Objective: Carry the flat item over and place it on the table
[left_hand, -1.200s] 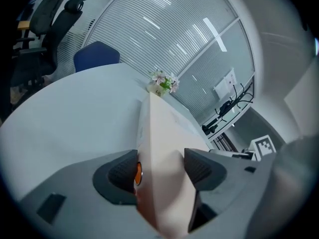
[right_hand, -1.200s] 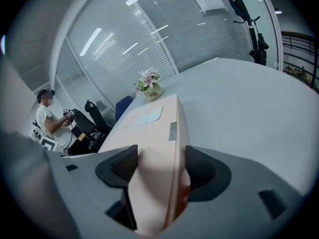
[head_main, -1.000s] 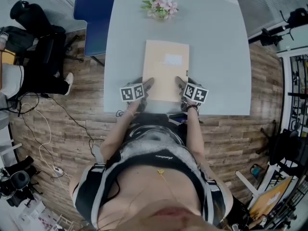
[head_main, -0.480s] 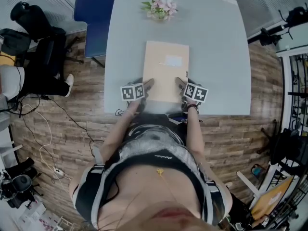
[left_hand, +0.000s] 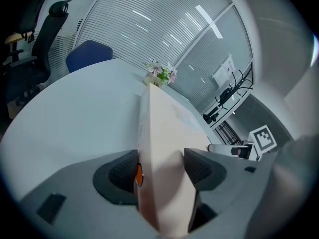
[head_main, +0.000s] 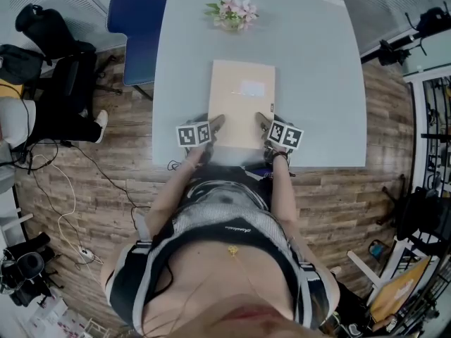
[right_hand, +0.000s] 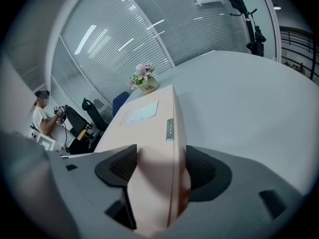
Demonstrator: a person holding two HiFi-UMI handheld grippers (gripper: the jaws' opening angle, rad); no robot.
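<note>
Head view | L tool (head_main: 215, 124), R tool (head_main: 264, 122) pinch flat box (head_main: 243, 94) corners | arms fwd

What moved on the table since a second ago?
Nothing that I can see moved, and nothing was picked up or let go. The flat box lies in the same spot on the table. The left gripper and the right gripper still clamp its near end, one at each corner. The flowers stand at the far edge as before.
</note>
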